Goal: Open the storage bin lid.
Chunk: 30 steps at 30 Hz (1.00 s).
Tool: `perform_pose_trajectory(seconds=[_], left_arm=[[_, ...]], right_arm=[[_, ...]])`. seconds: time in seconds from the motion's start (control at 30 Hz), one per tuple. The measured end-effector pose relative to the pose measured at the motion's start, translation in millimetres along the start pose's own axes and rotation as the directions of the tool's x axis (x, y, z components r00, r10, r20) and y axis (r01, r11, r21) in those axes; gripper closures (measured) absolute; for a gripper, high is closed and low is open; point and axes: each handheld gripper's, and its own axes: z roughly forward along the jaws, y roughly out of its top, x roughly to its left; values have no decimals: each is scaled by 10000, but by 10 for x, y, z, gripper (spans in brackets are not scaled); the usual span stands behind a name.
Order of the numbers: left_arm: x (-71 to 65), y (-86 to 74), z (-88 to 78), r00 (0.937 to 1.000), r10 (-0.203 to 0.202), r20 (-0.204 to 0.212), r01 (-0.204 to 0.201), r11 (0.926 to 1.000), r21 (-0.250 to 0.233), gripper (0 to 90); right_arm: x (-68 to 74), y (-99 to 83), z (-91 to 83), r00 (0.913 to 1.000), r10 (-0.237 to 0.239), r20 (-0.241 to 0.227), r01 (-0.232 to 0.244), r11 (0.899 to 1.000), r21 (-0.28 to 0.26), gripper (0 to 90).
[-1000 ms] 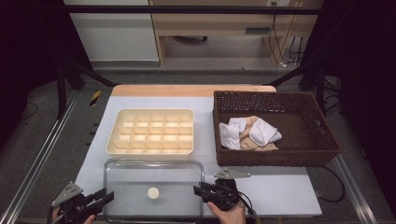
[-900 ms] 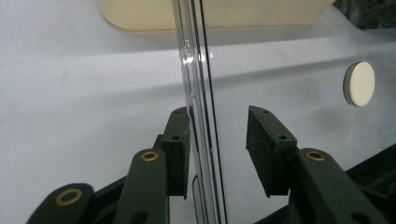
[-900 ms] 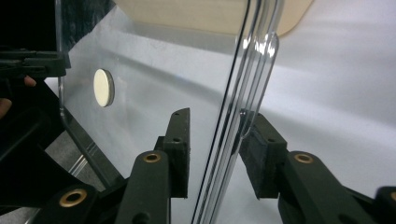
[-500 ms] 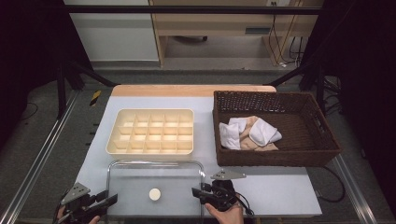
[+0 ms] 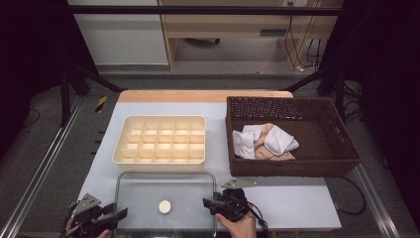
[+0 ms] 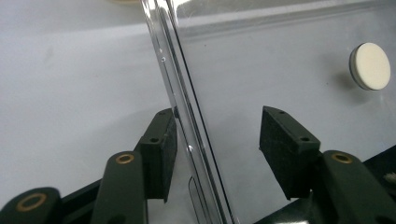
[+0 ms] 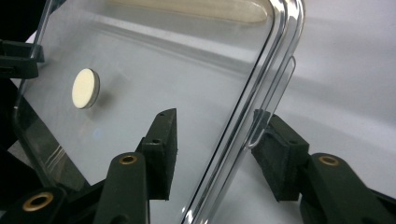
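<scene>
Left gripper and right gripper each straddle a side rim of the clear lid, which lies flat on the table in front of the compartment tray. Both pairs of jaws have just been opening and stand apart, rims between them, unpressed. Recommended: widen evenly, then withdraw straight back without dragging the lid.

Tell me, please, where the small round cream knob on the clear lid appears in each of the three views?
High view: the round cream knob sits at bottom centre, midway between the left gripper and the right gripper.
Left gripper view: upper right, beyond the right-hand jaw.
Right gripper view: left of centre, above the left-hand jaw.
Shared landmark: the clear lid's rounded rim.
</scene>
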Motion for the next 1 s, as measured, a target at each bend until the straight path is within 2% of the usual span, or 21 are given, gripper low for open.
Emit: perform_pose_trajectory(seconds=[0.17, 0.37, 0.5, 0.6, 0.67, 0.77, 0.83, 1.0], left_arm=[[2, 5, 36, 10000, -26, -33, 26, 9999, 142, 420], [-1, 8, 42, 9999, -24, -115, 25, 9999, 114, 413], [-5, 17, 30, 9982, 243, -552, -244, 9997, -11, 413], [5, 25, 14, 9992, 140, -385, -147, 9997, -183, 407], [16, 29, 17, 9989, 111, -445, -120, 9997, -194, 401], [33, 35, 15, 9990, 87, -437, -102, 9994, -325, 390], [45, 44, 10, 9991, 94, -414, -114, 9988, -484, 387], [73, 80, 5, 9994, 137, -326, -162, 9970, -762, 375]], right_arm=[[-4, 13, 47, 9998, -1, 217, -2, 9999, 106, 481], [-18, 19, 75, 9991, -86, 409, 86, 10000, -11, 470], [-19, 21, 97, 9989, -103, 462, 102, 9999, 42, 458], [-27, 19, 103, 9988, -141, 471, 140, 9999, 17, 456], [-25, 15, 104, 9984, -228, 512, 229, 9997, -24, 450], [-20, 10, 111, 9937, -606, 945, 623, 9980, -143, 429], [-22, 10, 109, 9949, -529, 858, 543, 9984, -136, 413], [-16, 1, 114, 9928, -758, 925, 775, 9969, -147, 389]])
